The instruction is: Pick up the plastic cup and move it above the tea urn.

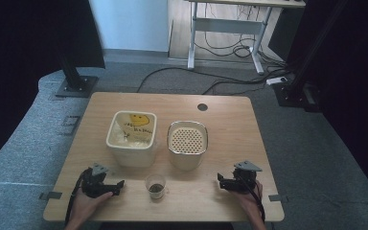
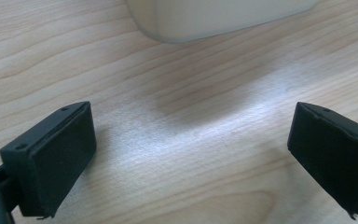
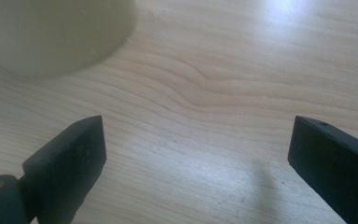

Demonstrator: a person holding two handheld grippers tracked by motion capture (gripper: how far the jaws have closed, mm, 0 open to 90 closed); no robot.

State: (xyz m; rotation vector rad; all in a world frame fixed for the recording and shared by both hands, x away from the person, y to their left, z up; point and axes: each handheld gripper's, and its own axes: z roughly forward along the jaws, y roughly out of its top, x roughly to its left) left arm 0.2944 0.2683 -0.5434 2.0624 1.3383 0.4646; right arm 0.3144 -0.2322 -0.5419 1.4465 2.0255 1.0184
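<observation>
While jaws gape | left gripper (image 1: 116, 185), right gripper (image 1: 222, 181) flank cup (image 1: 155, 186)

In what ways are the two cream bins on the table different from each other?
The left bin is open on top, with a yellow printed bag inside; the right bin carries a perforated insert full of small holes. The left bin looks squarer and wider; the right bin has rounder corners. The left bin stands nearer the left tool, the right bin nearer the right tool. Both are cream, upright, and stand side by side behind the small cup.
</observation>
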